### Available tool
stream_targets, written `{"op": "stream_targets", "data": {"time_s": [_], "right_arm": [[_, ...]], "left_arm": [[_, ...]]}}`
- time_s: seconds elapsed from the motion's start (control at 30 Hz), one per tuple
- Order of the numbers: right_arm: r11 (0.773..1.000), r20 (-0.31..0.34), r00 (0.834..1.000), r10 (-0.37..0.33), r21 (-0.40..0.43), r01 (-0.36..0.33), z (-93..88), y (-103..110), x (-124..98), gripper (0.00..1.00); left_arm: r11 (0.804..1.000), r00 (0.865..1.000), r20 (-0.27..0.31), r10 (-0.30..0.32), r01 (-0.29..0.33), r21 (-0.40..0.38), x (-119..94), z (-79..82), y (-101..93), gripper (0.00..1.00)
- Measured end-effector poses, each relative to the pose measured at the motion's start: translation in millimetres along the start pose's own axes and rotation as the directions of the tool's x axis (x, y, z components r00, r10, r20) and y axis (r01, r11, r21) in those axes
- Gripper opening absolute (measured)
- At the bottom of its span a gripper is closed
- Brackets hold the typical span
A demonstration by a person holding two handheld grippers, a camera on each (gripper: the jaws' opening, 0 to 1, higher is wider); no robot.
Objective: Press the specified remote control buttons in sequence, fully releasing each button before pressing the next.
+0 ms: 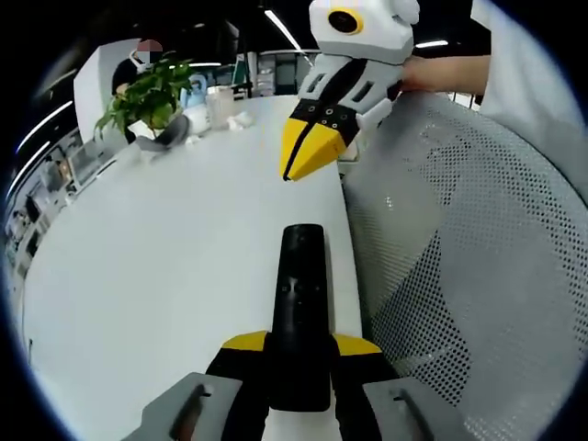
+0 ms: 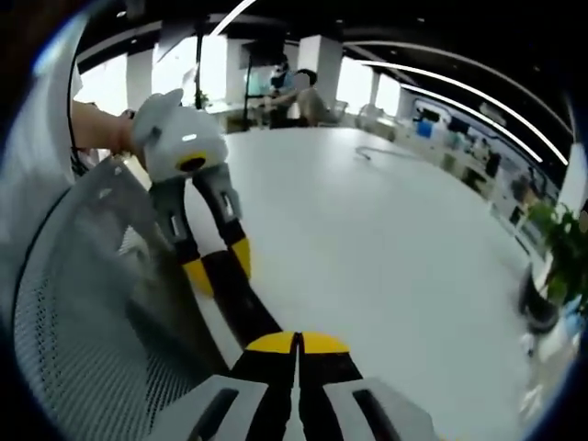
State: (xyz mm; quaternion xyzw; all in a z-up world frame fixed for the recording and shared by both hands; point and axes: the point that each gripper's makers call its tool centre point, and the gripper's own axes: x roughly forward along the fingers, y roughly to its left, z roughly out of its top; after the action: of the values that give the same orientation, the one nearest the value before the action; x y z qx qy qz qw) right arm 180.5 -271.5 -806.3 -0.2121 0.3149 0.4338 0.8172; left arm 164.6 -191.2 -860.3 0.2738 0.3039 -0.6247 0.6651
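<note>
Left gripper view: left gripper (image 1: pixel 299 363) clamping remote (image 1: pixel 300 303) steady over table (image 1: pixel 165 276) — right gripper (image 1: pixel 308 152) pressed together, poised as poker.

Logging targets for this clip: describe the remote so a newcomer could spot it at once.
Start at the big white table and go to its edge beside the grey mesh chair. The remote is the long black bar clamped in the left claw, the only dark slab there.
</note>
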Motion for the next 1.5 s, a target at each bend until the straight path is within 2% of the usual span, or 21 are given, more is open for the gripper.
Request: {"op": "stream_targets", "data": {"time_s": [0.23,0.43,0.53,0.7,1.03,1.3,1.43,1.5], "right_arm": [[0.999,-0.025,0.999,0.034,0.003,-0.034,-4.2,6,3,0.00],[0.996,-0.132,0.987,0.093,0.022,-0.091,-25.5,13,10,0.00],[0.995,-0.149,0.984,0.095,0.016,-0.094,-28.7,13,10,0.00],[0.994,-0.139,0.984,0.110,0.012,-0.109,-25.4,15,10,0.00],[0.986,-0.172,0.971,0.163,-0.018,-0.168,-25.3,21,14,0.00],[0.981,-0.187,0.964,0.187,-0.015,-0.193,-27.4,23,17,0.00],[0.981,-0.185,0.964,0.192,-0.004,-0.196,-28.0,23,17,0.00],[0.981,-0.187,0.964,0.189,-0.004,-0.193,-28.4,22,17,0.00]], "left_arm": [[1.000,1.000,0.015,0.001,-0.001,0.002,0,0.3,-0.7,0.25],[1.000,0.999,0.033,0.005,-0.005,-0.003,0,0.6,-0.9,0.25],[1.000,0.999,0.039,0.005,-0.005,-0.004,0,1.0,-0.9,0.25],[1.000,0.998,0.055,0.008,-0.008,-0.011,0,0.9,-0.7,0.25],[0.999,0.989,0.146,0.036,-0.032,-0.031,-1,1.3,-1.6,0.25],[0.999,0.984,0.175,0.036,-0.029,-0.041,-1,2.0,-0.7,0.26],[0.995,0.983,0.182,0.030,-0.012,-0.098,-1,3.7,1.3,0.27],[0.996,0.983,0.182,0.026,-0.011,-0.084,-2,3.5,0.4,0.26]]}}
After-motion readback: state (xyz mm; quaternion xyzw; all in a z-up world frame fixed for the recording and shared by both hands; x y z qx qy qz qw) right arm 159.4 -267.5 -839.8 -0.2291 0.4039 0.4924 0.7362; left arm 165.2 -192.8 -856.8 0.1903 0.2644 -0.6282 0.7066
